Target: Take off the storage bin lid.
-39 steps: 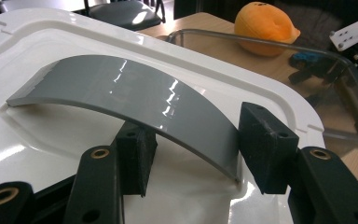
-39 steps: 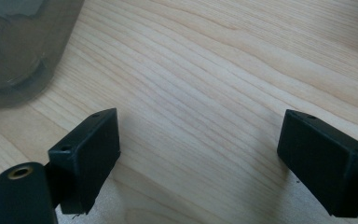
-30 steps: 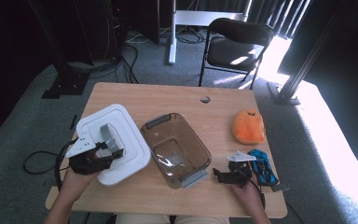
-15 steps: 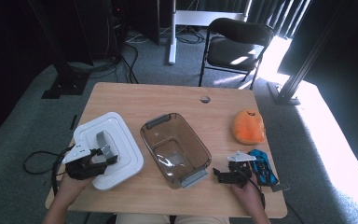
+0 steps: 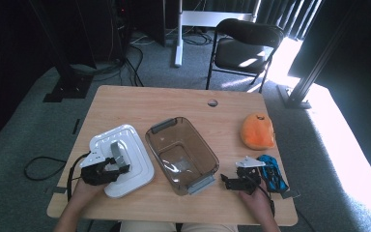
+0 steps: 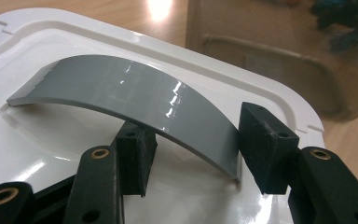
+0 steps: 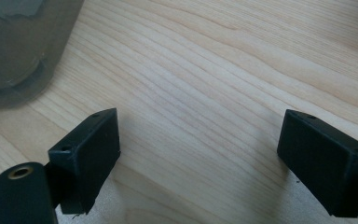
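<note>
Left gripper point(image 6: 193, 154) pinches the grey handle point(image 6: 135, 100) of the white lid point(image 5: 125, 159); right gripper point(image 7: 198, 158) spread wide over the table point(image 7: 223, 70).

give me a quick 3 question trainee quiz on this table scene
1. True or false: the left claw has its jaws around the grey handle of the white lid.
2. What lies between the right claw jaws? A) orange object B) bare table C) blue object
3. Is the lid on the clear container or beside it?

Key: 1 true. 2 B, bare wooden table. 3 Beside it, on the table at the container's left in the high view; the container stands open.
</note>
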